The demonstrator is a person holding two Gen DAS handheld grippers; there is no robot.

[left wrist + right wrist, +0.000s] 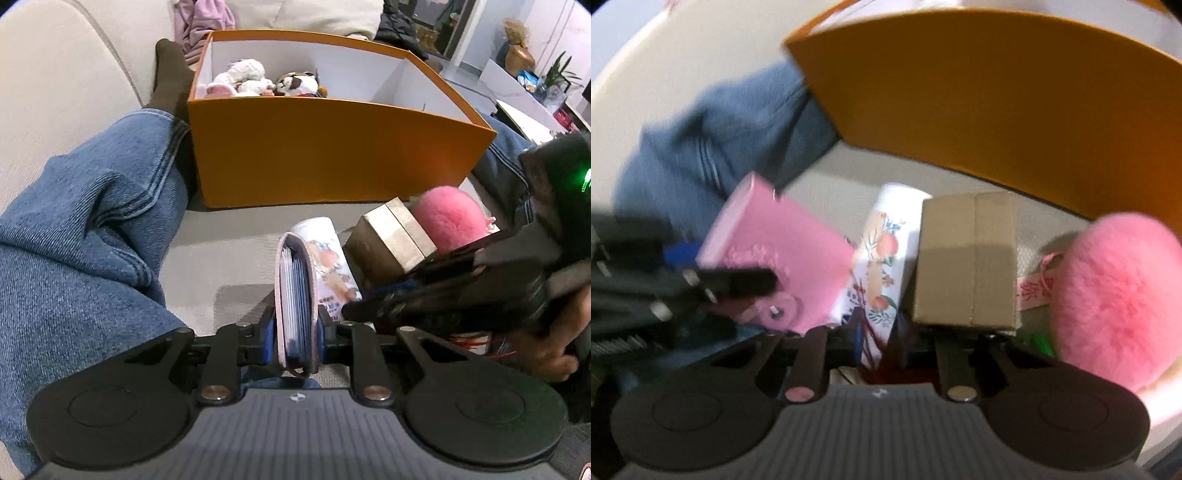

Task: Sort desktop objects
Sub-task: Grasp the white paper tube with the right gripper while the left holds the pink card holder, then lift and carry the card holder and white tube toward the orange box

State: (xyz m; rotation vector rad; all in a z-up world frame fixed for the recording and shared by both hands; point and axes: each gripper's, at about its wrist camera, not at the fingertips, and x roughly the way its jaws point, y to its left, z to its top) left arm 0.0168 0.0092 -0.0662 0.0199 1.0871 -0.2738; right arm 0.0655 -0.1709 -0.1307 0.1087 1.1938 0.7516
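Grey sofa cushion (pixel 221 258) below; my left gripper (pixel 295 339) pinches the pink card wallet (pixel 295 314), my right gripper (pixel 886 339) nips the floral packet (pixel 882 258).

We see pink card wallet (pixel 295 306) standing on edge, cards showing inside. Just beside it, floral white pack (pixel 882 258), upright. Tan box (pixel 967 258) next, touching pack. Pink fluffy ball (pixel 1115 299) at far right. Orange bin (pixel 332 162) behind them holds plush toys (pixel 258 79).

Both hand-held grippers (pixel 296 341) (pixel 882 345) angled down, clamped.
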